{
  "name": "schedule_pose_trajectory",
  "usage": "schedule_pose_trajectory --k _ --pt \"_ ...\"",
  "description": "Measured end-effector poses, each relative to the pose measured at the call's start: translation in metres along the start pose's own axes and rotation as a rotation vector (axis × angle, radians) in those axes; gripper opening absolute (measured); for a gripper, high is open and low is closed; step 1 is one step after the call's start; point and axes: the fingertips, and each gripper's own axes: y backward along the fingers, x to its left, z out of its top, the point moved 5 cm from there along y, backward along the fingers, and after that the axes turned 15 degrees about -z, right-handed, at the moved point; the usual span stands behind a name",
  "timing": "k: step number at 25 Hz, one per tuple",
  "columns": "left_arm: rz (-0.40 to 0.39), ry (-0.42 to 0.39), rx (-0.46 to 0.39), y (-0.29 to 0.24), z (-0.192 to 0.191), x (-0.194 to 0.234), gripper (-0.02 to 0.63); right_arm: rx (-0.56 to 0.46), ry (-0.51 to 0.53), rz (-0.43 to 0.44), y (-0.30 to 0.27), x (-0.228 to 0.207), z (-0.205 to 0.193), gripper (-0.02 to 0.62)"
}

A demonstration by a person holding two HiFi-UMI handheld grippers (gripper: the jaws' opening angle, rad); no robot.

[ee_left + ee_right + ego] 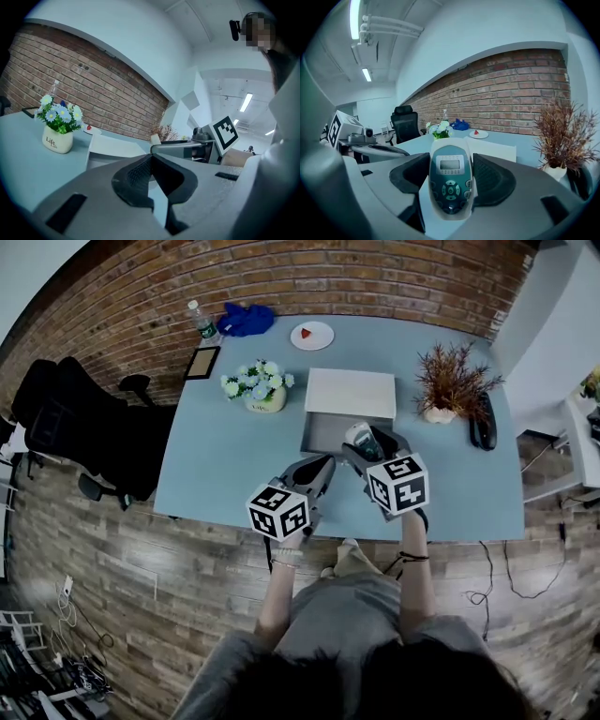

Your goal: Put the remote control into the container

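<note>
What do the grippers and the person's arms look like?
Both the left gripper and right gripper are grey shells with black ribbed pads. Each carries a white cube of black square markers. Arms are bare; a dark band circles the right wrist.

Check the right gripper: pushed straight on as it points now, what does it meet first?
Probably the container, straight ahead: the right gripper, jaws shut on the remote control, points at its white lid. Depth is unclear; it may clear the near rim.
</note>
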Motion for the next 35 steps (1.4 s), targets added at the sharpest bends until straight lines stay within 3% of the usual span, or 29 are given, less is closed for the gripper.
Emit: schedule_pose_trajectory --k 17,29,35 --pt "0.05 0.103 0.006 -0.031 -0.005 0.059 0.003 0.167 0.122 0.145 -0.087 -0.006 -0.01 0.285" --pt "0.051 0.16 0.042 -0.012 -0.008 0.084 0.003 0.287 0.208 0.167 -0.127 0.012 -0.026 0.285" --pt "0.007 0.198 0.084 -0.012 -0.02 0.093 0.003 0.372 0.251 0.163 -0.141 0.017 -0.04 0.285"
